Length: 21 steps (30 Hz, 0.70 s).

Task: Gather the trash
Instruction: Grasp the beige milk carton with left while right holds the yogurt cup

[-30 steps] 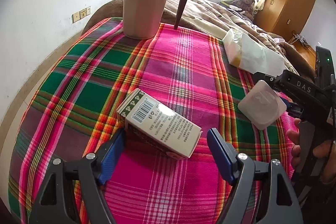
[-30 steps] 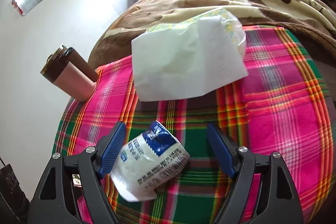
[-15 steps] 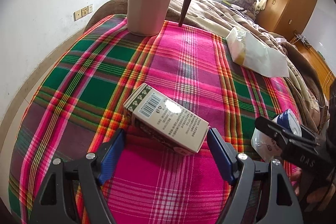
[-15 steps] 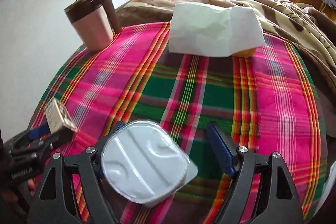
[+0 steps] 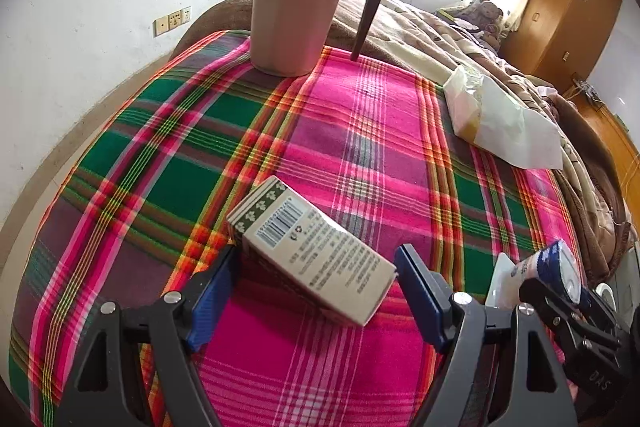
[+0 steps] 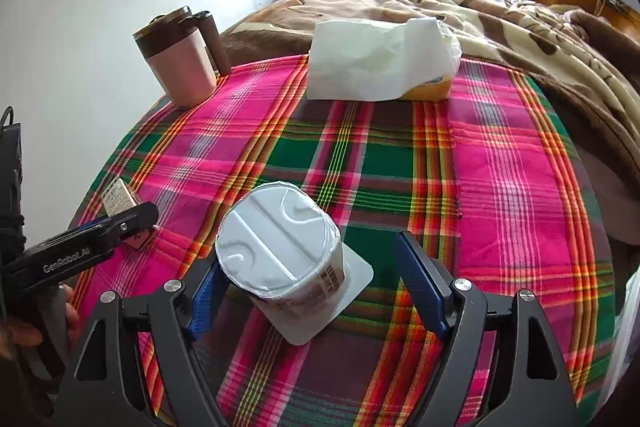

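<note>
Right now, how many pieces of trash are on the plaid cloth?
2. A small carton lies between the left tool's fingers, and an upturned yogurt cup sits between the right tool's fingers. The tissue pack and mug aren't trash.

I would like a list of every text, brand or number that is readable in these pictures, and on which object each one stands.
"GenRobot.AI": on the left gripper, side of its body.
"DAS": on the right gripper, on its body, low in the left wrist view.
Carton: barcode, recycling sign and dense print, too small to read.
Cup: label print on its side, partly hidden and blurred, unreadable.
Mug: no text visible.
</note>
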### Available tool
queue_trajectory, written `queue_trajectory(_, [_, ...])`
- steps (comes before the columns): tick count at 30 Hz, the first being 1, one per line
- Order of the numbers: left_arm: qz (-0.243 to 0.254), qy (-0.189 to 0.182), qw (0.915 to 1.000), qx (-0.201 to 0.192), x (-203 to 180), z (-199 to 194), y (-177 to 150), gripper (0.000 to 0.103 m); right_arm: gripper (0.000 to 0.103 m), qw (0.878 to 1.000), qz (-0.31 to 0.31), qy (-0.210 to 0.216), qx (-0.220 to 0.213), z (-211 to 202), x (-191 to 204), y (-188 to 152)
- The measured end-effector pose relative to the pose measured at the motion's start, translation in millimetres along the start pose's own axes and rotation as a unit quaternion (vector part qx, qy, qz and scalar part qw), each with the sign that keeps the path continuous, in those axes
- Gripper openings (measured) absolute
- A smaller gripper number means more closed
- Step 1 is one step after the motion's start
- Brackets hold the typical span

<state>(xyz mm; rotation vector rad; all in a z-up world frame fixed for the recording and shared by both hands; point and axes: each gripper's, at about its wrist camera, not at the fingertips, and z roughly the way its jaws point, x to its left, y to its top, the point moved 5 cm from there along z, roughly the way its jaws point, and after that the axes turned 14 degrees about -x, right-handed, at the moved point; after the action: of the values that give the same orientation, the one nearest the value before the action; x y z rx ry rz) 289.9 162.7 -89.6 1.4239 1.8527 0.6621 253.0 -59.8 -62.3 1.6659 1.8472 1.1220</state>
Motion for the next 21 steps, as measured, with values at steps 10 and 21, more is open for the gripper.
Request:
queue_trajectory(10, [0.009,-0.001,0.9999,-0.008,-4,0,0,0.059,0.055,1.000,0.004,0.006,-0.001,-4,-1,-3])
queue_trajectory(21, [0.047,-0.018,0.9985,-0.021,-23,-25,-9,0.042,0.054,0.999,0.022,0.011,-0.020,-18,-9,-3])
